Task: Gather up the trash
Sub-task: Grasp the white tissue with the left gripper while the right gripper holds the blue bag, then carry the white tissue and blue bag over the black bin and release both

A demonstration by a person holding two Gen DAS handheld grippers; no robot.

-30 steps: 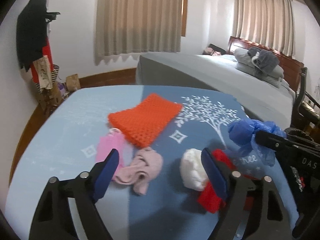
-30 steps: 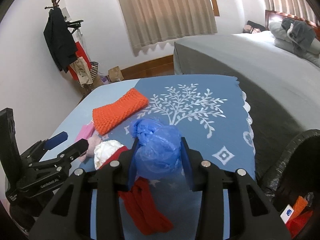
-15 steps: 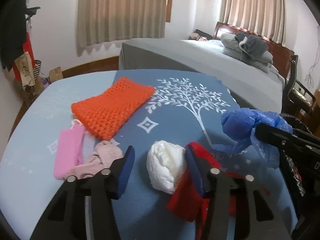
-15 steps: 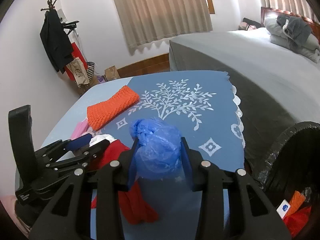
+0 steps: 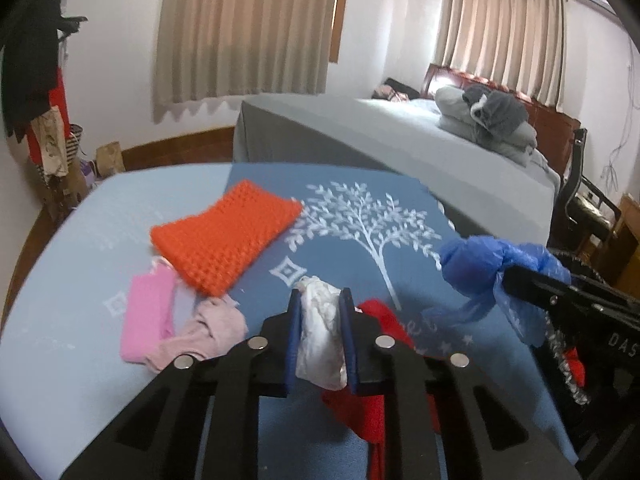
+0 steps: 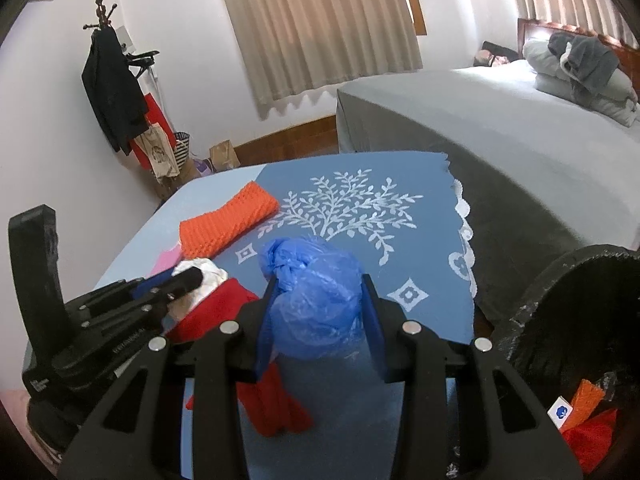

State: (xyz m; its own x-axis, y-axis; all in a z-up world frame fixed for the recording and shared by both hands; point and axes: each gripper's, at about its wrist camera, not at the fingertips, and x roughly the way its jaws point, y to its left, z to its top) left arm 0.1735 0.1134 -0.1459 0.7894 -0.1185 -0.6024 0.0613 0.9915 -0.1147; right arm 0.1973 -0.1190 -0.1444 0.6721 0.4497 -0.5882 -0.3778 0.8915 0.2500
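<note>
Now that the left gripper [image 5: 320,336] has just closed its fingers on the white crumpled wad [image 5: 320,344] above the surface [image 5: 72,264], and the right gripper [image 6: 318,312] pinches the blue plastic bag [image 6: 316,304], both pieces seem ready for the black bin [image 6: 580,320]

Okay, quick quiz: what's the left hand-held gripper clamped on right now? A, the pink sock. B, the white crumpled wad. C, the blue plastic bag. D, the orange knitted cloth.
B: the left hand-held gripper has just been closing and its blue pads now pinch the white crumpled wad, while the blue plastic bag sits in the right hand-held gripper.
</note>
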